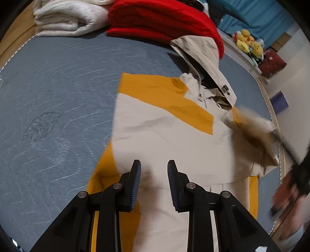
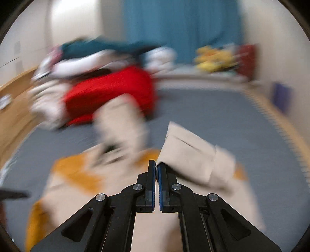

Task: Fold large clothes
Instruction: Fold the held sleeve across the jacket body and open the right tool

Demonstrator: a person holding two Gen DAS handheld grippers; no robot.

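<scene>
A beige and mustard-yellow hooded jacket [image 1: 164, 124] lies spread on the blue-grey bed [image 1: 58, 97], hood [image 1: 203, 58] toward the far end. My left gripper [image 1: 154, 166] is open and empty, hovering over the jacket's lower body. My right gripper [image 2: 156, 166] is shut on the jacket's beige sleeve [image 2: 193, 155] and holds it lifted above the jacket body [image 2: 81, 184]. The right wrist view is motion-blurred. The right gripper shows blurred at the right edge of the left wrist view [image 1: 298, 168], by the lifted sleeve [image 1: 255, 131].
A folded red garment [image 1: 160, 17] and a folded cream garment [image 1: 65, 17] sit at the bed's far end, with more piled clothes [image 2: 100, 52] behind. Yellow plush toys [image 1: 248, 42] line a shelf by teal curtains [image 2: 180, 29]. A wooden bed frame [image 2: 15, 108] runs along the left.
</scene>
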